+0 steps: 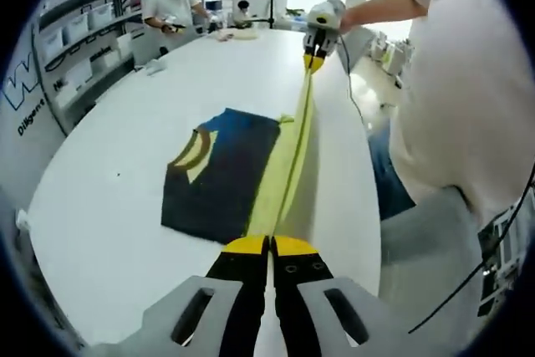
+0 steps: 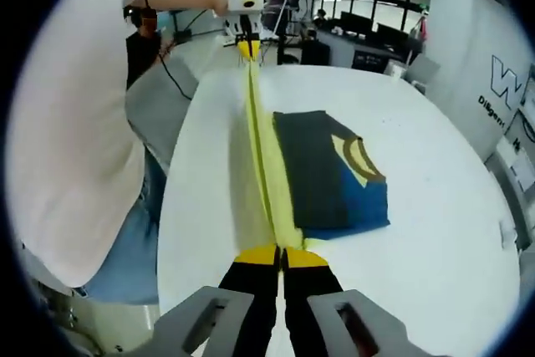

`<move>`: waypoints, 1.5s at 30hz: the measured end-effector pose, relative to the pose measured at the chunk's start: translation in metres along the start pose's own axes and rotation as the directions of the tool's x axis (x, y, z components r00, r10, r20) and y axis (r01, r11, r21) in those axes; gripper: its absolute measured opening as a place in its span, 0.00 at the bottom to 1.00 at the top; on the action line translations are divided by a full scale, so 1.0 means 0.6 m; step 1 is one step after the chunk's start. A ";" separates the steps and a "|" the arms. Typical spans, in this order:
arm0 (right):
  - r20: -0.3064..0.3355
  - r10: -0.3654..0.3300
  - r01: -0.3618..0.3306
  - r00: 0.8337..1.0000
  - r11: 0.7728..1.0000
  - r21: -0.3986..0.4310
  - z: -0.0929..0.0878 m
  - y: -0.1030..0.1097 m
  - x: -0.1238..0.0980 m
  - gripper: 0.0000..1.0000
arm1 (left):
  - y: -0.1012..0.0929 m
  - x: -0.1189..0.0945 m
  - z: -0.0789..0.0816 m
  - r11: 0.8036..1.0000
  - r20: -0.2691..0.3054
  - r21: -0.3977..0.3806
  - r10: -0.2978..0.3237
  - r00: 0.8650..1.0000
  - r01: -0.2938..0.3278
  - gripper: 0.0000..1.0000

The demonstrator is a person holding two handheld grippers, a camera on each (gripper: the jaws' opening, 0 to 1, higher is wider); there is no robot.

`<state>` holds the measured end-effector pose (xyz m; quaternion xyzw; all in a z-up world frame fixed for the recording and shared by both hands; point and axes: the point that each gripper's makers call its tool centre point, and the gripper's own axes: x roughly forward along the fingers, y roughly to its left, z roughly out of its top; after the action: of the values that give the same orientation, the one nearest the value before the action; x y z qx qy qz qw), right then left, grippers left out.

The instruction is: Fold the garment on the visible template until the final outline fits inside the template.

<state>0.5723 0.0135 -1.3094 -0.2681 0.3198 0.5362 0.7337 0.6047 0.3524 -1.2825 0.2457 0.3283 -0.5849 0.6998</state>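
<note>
Both hand-held grippers, left (image 1: 269, 246) and right (image 2: 282, 256), are clamped on opposite ends of the garment's yellow edge (image 1: 292, 156), stretched taut between them. Its dark blue folded body (image 1: 221, 173) lies near the white desk's (image 1: 100, 206) edge by the person (image 1: 468, 81).

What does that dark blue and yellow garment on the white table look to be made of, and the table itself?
The dark blue and yellow garment looks like soft matte knit fabric: its yellow edge stretches limp and taut between the left gripper and right gripper. The white table seems a smooth, faintly glossy laminate, though that is uncertain.
</note>
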 end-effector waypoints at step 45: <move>-0.098 -0.171 0.184 0.980 0.972 0.143 -0.054 -0.336 0.172 0.00 | 0.336 0.142 -0.050 0.919 -0.161 -0.236 0.283 0.945 -0.316 0.02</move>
<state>0.7823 -0.0036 -1.3985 -0.2616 0.3652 0.4307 0.7828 0.8060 0.3573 -1.3741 0.2354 0.4031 -0.4064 0.7855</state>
